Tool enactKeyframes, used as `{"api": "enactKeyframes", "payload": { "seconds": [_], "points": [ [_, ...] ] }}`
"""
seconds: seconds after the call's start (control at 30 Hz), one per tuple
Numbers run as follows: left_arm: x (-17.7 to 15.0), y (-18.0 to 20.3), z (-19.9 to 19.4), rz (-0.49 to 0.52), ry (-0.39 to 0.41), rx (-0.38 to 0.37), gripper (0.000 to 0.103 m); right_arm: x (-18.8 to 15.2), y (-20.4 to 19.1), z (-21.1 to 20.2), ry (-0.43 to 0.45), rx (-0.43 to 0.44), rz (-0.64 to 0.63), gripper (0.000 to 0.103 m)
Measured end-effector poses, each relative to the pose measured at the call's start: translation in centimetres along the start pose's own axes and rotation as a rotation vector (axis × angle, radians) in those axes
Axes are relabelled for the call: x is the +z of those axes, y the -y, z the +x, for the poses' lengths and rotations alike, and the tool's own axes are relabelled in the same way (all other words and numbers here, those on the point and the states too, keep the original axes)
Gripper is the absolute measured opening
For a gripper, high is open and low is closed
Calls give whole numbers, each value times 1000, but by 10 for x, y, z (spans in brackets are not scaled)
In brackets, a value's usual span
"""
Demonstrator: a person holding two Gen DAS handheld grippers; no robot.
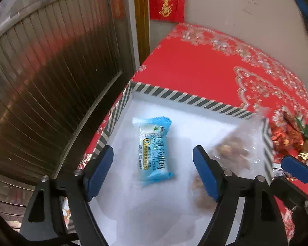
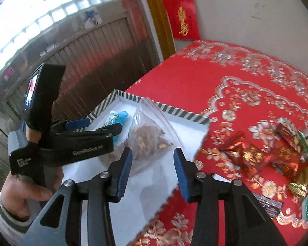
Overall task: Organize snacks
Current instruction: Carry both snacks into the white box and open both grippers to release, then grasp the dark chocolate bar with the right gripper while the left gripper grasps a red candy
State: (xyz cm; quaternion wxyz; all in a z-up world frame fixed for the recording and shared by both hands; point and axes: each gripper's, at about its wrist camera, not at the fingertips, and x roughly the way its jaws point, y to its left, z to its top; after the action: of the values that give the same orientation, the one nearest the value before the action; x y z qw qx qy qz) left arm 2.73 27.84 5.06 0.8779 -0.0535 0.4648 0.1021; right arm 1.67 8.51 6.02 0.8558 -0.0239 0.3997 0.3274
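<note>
A box with a black-and-white striped rim and a white inside sits at the left edge of the red tablecloth. Flat in it lies a blue-and-white snack packet. To the packet's right in the box is a clear bag of brown nuts, blurred. My left gripper hangs open over the box, and the blue packet shows between its fingers without touching the pads. My right gripper is open just behind the nut bag, its pads off it.
Red, gold and green wrapped snacks lie loose on the red tablecloth right of the box, along with a dark flat packet. A slatted wooden door stands to the left. A person's hand holds the left gripper.
</note>
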Motion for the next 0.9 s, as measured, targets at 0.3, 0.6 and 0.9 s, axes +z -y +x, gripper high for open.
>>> {"api": "enactKeyframes", "payload": {
  "seconds": [0.3,0.6,0.9],
  "points": [
    [-7,31,-51,60,89,-64,87,-25,48,-64,71,-112,47,49],
    [-24,110,-72,200,78,-175,88,-64,104,-103,72,-208,141,50],
    [-40,170,-65,258,34,-214,88,-77,122,-106,29,-214,97,50]
  ]
}}
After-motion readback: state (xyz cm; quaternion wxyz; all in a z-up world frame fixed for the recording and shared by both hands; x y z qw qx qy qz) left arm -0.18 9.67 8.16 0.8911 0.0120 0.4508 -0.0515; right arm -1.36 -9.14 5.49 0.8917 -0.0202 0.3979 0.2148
